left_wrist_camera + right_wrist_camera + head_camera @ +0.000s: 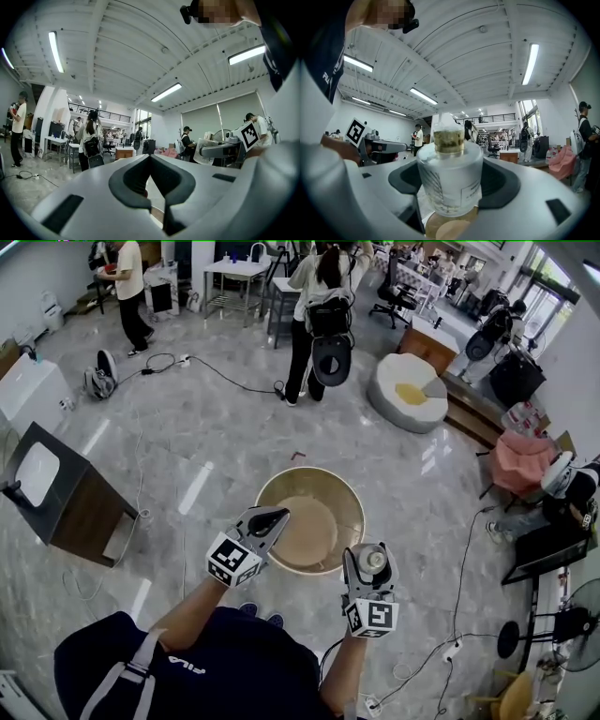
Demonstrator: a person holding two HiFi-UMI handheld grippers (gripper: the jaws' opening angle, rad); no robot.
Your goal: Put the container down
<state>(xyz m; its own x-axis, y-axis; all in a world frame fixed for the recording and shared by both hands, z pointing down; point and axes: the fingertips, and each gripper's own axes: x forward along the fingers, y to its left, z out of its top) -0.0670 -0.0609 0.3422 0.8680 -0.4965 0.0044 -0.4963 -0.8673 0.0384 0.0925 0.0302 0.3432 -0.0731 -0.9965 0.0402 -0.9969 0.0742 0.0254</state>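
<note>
"One tool loaded, is that right?"

"Yes. My right tool (367, 570) is clamped round the body of the container (450, 180), a small frosted glass bottle with a narrower neck. I'm holding it neck up in the air, at the near edge of the round tan table (281, 486). My left tool (150, 159) has its jaws together with nothing between them."

"How will it handle?"

"I'd judge it rigid, heavy for its size, slick on that frosted wall, and breakable if it lands hard. The pads sit on the straight wall, which is where I want them, since the neck looks too narrow for a sure hold. I'd lower it level until the base meets the table before letting go."
</note>
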